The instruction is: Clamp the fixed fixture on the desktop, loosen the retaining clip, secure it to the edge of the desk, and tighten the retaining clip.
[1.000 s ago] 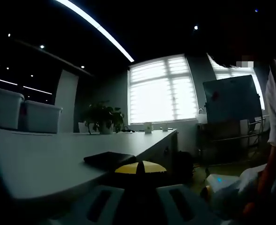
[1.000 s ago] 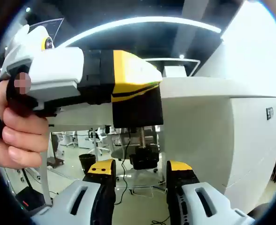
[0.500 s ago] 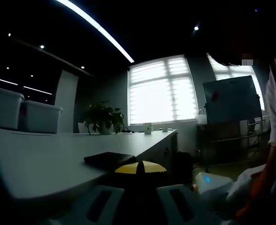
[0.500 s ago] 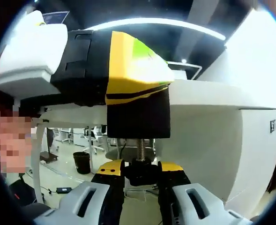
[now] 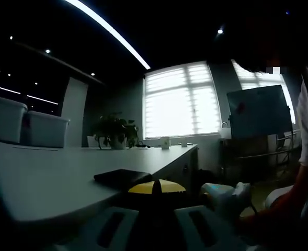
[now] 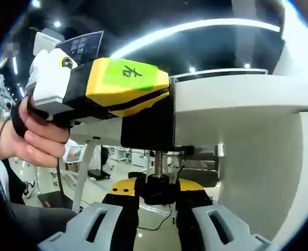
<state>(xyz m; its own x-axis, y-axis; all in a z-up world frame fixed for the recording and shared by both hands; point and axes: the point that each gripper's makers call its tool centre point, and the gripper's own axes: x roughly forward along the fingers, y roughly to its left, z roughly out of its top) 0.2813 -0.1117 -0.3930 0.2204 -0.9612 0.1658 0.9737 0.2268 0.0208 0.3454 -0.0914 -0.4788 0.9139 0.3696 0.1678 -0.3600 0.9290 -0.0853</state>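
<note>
Black clamp fixture (image 6: 147,125) sits on the counter (image 6: 237,94) edge, screw (image 6: 157,163) hanging below. Your right gripper (image 6: 156,194) has its jaws closed on the black screw knob (image 6: 157,189). Left gripper (image 6: 109,86) clamps the fixture's top. Turn the knob squarely and keep the fixture flush against the edge. The green label (image 6: 128,73) bears one character, possibly 右.

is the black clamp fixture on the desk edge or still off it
On it: the black clamp fixture hangs at the white desk edge, its threaded screw pointing down.
</note>
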